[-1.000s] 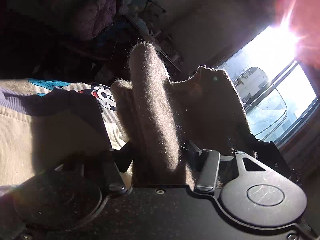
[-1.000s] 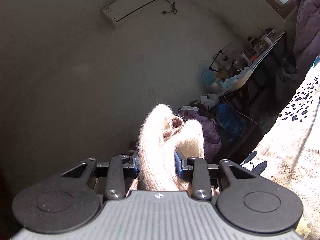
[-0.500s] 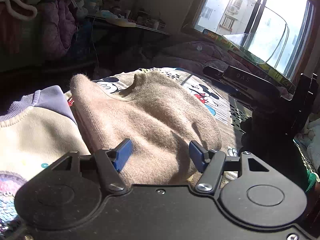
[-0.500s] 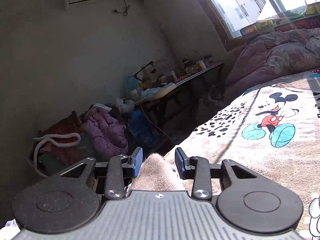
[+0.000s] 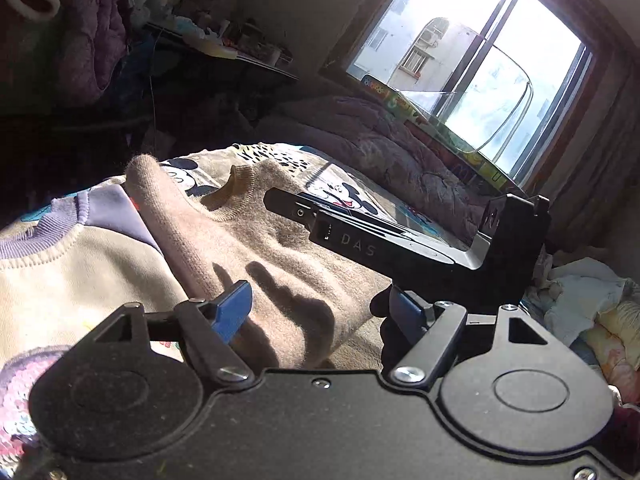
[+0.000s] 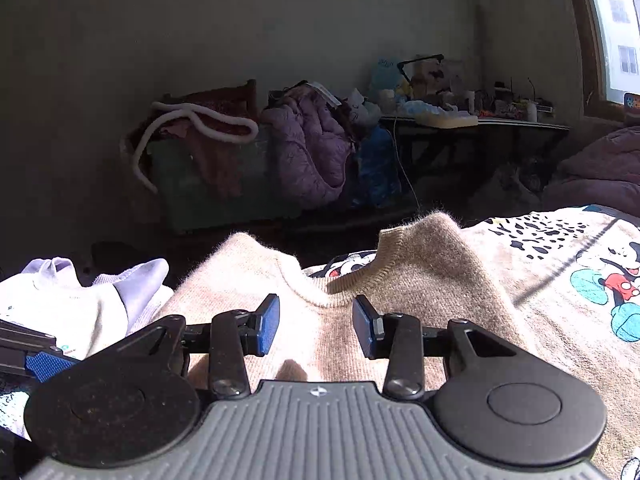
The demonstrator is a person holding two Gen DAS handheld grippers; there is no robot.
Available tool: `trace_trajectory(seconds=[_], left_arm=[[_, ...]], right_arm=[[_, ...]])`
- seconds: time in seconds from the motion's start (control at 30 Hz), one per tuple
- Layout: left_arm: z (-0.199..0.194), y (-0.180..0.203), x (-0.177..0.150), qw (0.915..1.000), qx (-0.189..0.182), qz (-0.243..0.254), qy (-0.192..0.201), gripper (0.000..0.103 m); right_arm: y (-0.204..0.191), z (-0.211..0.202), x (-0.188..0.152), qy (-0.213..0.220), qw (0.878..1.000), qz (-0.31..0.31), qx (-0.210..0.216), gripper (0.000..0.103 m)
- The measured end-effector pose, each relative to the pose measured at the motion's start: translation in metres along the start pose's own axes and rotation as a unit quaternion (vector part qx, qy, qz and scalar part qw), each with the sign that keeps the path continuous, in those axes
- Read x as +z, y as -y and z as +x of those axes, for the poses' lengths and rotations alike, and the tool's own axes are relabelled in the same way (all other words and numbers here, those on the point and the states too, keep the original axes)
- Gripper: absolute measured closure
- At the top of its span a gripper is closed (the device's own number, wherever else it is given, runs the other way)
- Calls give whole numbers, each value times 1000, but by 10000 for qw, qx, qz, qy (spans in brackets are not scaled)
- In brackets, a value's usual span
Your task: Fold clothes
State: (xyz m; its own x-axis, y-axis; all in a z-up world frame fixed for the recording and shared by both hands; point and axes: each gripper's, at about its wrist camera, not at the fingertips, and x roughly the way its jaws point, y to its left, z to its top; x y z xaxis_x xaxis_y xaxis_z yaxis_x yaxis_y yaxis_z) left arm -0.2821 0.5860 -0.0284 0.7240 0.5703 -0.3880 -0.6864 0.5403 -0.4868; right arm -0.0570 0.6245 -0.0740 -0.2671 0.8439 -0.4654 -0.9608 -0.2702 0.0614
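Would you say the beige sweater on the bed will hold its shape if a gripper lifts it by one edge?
Probably not: the beige sweater lies in soft folds, so it would likely droop. Its fuzzy knit should grip well rather than slip. It looks light.

My left gripper (image 5: 320,306) has its jaws spread wide, blue pads (image 5: 234,312) clamping nothing; my right gripper (image 6: 315,324) likewise stands with jaws apart and empty; the right unit crosses the left wrist view.

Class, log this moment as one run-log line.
left gripper: open | right gripper: open | beige sweater: lying on bedsheet | neither gripper holding it
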Motion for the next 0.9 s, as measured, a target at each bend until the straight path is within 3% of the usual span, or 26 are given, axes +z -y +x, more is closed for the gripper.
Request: trace_trajectory(seconds=[0.13, 0.23, 0.3, 0.37, 0.5, 0.53, 0.57, 0.6, 0.67, 0.77, 0.9], left_arm=[[-31, -17, 11, 9992, -65, -215, 333, 27], [-48, -34, 17, 9961, 182, -546, 661, 27], [-51, -40, 17, 9954, 242, -636, 676, 27], [-51, -43, 19, 9946, 286, -729, 686, 26], [-54, -42, 20, 9943, 256, -765, 700, 21], [-54, -40, 20, 9944, 260, -738, 712, 17], [-52, -37, 19, 9948, 272, -697, 690, 14], [-51, -33, 19, 9953, 291, -637, 665, 13], [-50, -21, 16, 9969, 393, -338, 586, 7], [-47, -2, 10, 9974, 536, 208, 439, 4], [-48, 22, 3, 9936, 802, 718, 348, 0]], right_arm=[[-2, -17, -6, 448, 9979, 386, 278, 62], [-4, -30, -11, 780, 9935, 670, 484, 61], [-36, -21, -31, 552, 9976, -320, 260, 60], [-55, -14, -44, 463, 9932, -1069, -16, 60], [-78, -17, -26, 171, 9840, -1735, -366, 61], [-76, -23, -18, 148, 9869, -1565, -365, 61], [-68, -32, -12, 160, 9927, -1137, -358, 55], [-62, -42, -11, 165, 9965, -708, -405, 42], [-49, -62, -8, 174, 9985, 151, -498, 34], [-39, -91, -6, 42, 9914, 1001, -845, 32], [-39, -126, -3, -173, 9779, 1687, -1224, 11]])
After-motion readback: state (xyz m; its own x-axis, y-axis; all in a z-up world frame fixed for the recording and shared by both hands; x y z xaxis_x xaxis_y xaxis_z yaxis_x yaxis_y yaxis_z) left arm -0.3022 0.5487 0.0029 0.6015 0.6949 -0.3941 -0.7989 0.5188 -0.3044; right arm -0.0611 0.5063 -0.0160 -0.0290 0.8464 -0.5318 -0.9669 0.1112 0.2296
